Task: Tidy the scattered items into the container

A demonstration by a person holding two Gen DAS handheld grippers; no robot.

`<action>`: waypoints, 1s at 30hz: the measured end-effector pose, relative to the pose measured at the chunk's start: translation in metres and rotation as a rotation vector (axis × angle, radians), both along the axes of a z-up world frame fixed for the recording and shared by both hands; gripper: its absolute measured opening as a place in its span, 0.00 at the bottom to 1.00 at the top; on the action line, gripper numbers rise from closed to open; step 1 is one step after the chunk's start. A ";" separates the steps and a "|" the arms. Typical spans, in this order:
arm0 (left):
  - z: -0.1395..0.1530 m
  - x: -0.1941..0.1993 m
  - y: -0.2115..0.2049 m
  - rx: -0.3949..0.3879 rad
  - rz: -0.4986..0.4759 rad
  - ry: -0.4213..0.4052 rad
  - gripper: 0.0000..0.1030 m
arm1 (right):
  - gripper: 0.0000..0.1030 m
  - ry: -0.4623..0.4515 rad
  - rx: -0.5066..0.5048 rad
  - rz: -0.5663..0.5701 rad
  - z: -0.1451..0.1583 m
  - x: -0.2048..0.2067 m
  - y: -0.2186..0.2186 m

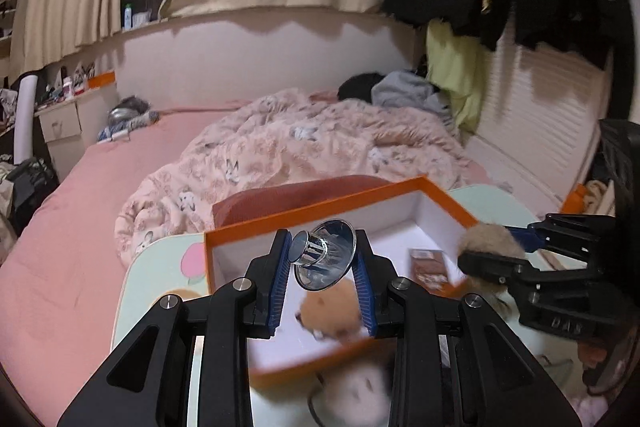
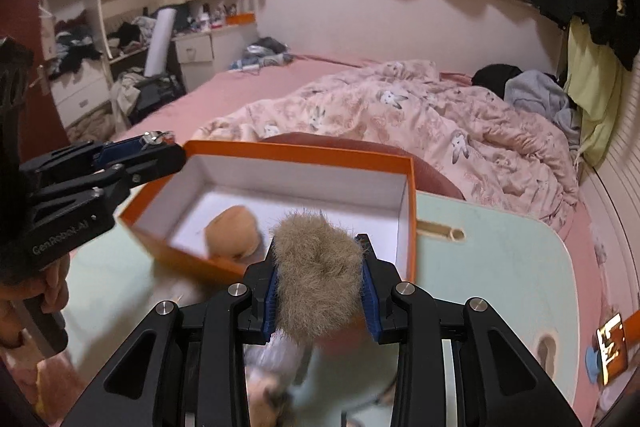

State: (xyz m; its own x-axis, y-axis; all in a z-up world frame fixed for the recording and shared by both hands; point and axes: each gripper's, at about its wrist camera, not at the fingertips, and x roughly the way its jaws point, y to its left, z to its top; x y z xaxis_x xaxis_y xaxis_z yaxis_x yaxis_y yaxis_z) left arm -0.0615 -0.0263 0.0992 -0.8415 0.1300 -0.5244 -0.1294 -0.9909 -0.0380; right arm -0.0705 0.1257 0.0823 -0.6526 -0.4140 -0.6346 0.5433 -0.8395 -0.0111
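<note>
1. The orange box (image 2: pixel 408 211) sits open on the pale green table (image 2: pixel 500 259), ahead of and below both sets of jaws; its white floor already holds a tan plush toy (image 2: pixel 234 231) and a small brown packet (image 1: pixel 430 265).
2. The left gripper (image 1: pixel 325 259) has its jaws closed onto a shiny glass cup (image 1: pixel 326 255), pinched sideways between the blue pads, its base against the left pad and its wide mouth towards the right one. So the cup's axis runs across the jaws, not along them.
3. The right gripper (image 2: pixel 320 279) is clamped on a brown fur pom-pom (image 2: pixel 318 275), which bulges up and forward past the pads.
4. Judging from both views, the cup hangs over the box's interior, near its left wall, while the pom-pom sits just short of the near rim. The left hand looks the nearer to dropping its load; the right needs a short push forward over the rim first.
5. Below the jaws, on the near side of the table, lie blurred soft things I cannot make out clearly.
6. Beyond the box are a reddish cushion (image 2: pixel 360 143) and a bed with a rumpled pink duvet (image 2: pixel 400 107).
</note>
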 end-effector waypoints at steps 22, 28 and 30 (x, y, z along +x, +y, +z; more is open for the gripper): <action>-0.011 0.028 -0.019 0.038 0.016 -0.073 0.80 | 0.74 0.049 -0.034 -0.084 0.017 0.020 0.029; -0.042 0.087 -0.026 0.075 0.020 -0.113 0.80 | 0.74 0.001 0.019 -0.093 -0.007 0.071 0.059; -0.056 0.094 -0.031 0.070 0.058 -0.145 0.80 | 0.74 -0.021 0.067 -0.120 -0.023 0.079 0.065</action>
